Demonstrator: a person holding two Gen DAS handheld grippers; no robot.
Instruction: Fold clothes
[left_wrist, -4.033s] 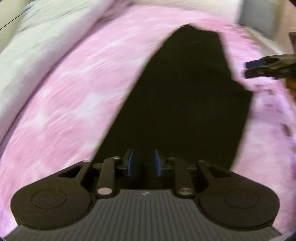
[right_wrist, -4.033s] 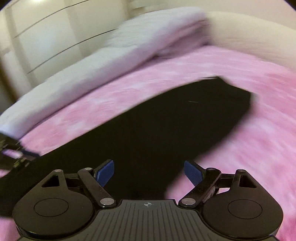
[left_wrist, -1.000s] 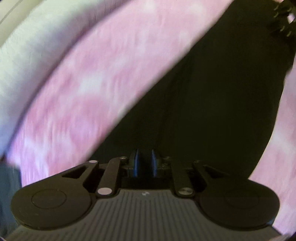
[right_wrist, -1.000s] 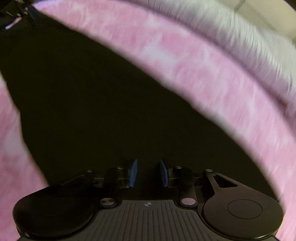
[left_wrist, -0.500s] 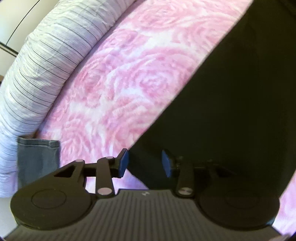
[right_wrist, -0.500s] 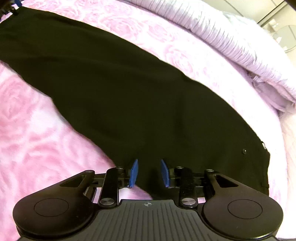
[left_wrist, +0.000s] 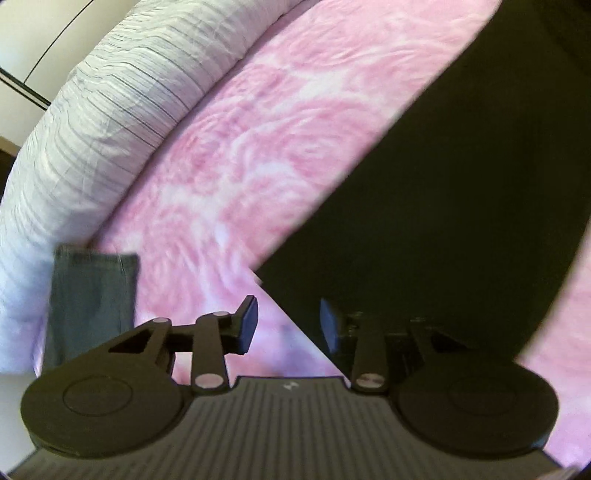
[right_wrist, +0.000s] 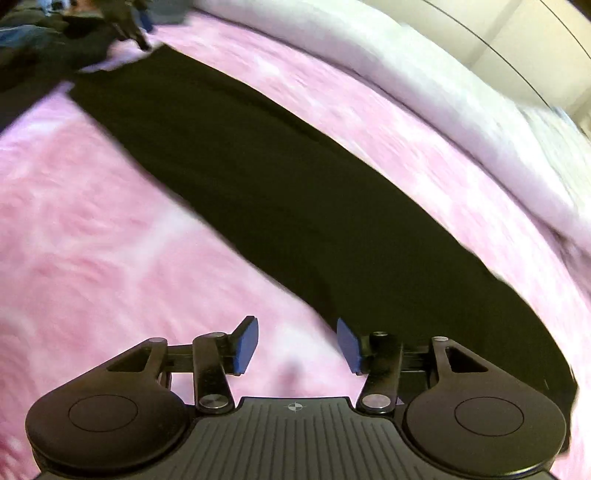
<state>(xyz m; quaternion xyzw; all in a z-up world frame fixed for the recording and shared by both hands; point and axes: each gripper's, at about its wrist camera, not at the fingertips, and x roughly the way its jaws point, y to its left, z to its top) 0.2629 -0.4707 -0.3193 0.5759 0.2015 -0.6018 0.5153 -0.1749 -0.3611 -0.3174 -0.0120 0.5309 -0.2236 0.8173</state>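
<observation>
My left tongs (left_wrist: 288, 325) stood spread, with nothing between the blue pads; the corner of the black garment (left_wrist: 461, 206) lay just ahead of them, its edge running past the right-hand pad, though I could not tell whether pad and cloth touched. My right tongs (right_wrist: 297, 345) were spread as well and held nothing, hanging over bare pink rose-patterned bedspread (right_wrist: 92, 240) with the garment's near edge just beside the right-hand pad. The garment lay flat on the bed as a long dark band, stretching from the near right corner of the right wrist view toward the far left. A pale striped duvet (left_wrist: 110, 122) was bunched along the far side of the bedspread. A folded grey-blue piece of denim (left_wrist: 92, 299) sat at the bedspread's edge, against the duvet, well apart from the black garment.
</observation>
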